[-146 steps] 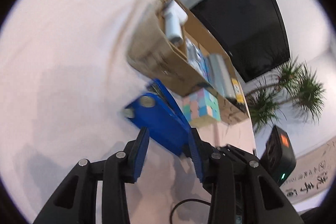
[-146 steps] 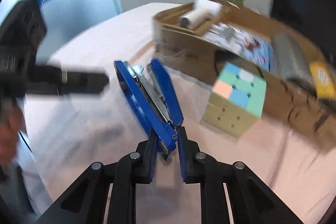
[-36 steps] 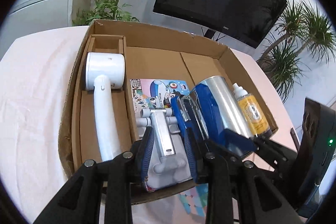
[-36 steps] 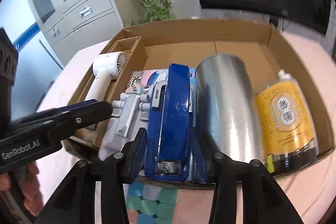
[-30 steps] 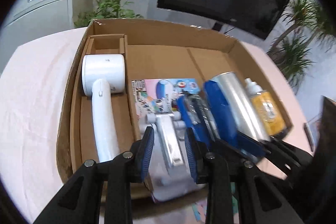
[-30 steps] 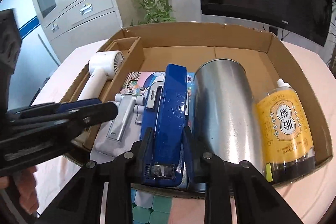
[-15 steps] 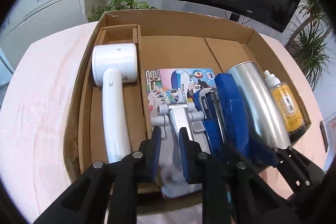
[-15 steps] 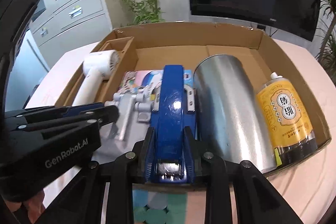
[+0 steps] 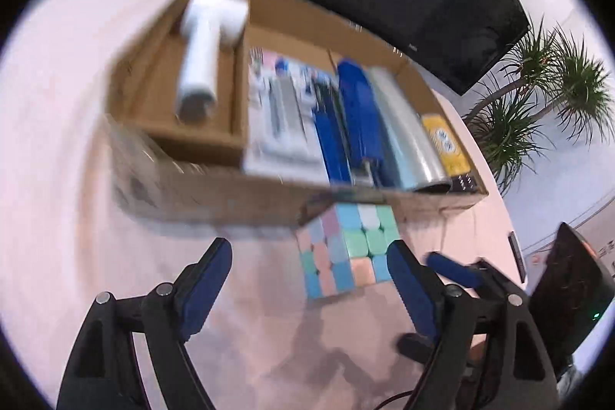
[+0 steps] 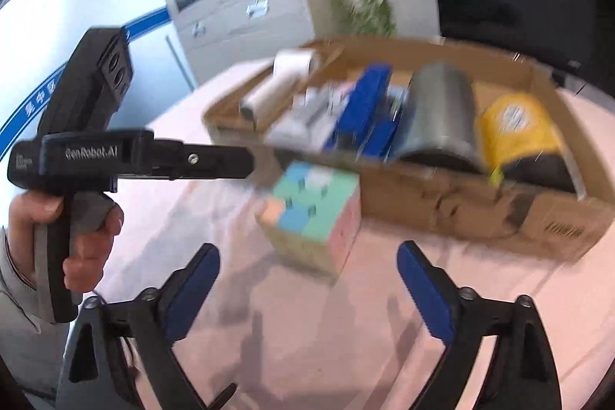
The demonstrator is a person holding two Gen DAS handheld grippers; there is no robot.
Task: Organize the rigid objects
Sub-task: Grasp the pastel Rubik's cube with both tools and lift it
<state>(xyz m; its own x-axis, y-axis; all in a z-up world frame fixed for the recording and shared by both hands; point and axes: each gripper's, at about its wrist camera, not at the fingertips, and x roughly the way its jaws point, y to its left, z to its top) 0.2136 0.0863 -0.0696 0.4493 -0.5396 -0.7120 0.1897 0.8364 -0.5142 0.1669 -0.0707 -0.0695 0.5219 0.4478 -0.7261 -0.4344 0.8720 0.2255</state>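
Pink tablecloth and box blur; both grippers' fingers spread, empty.

Pink-clothed table — on it a cardboard box and pastel cube.

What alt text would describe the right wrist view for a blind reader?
The open right gripper faces a pastel cube on the pink table. Behind it, a cardboard box holds a blue stapler, metal can and yellow bottle.
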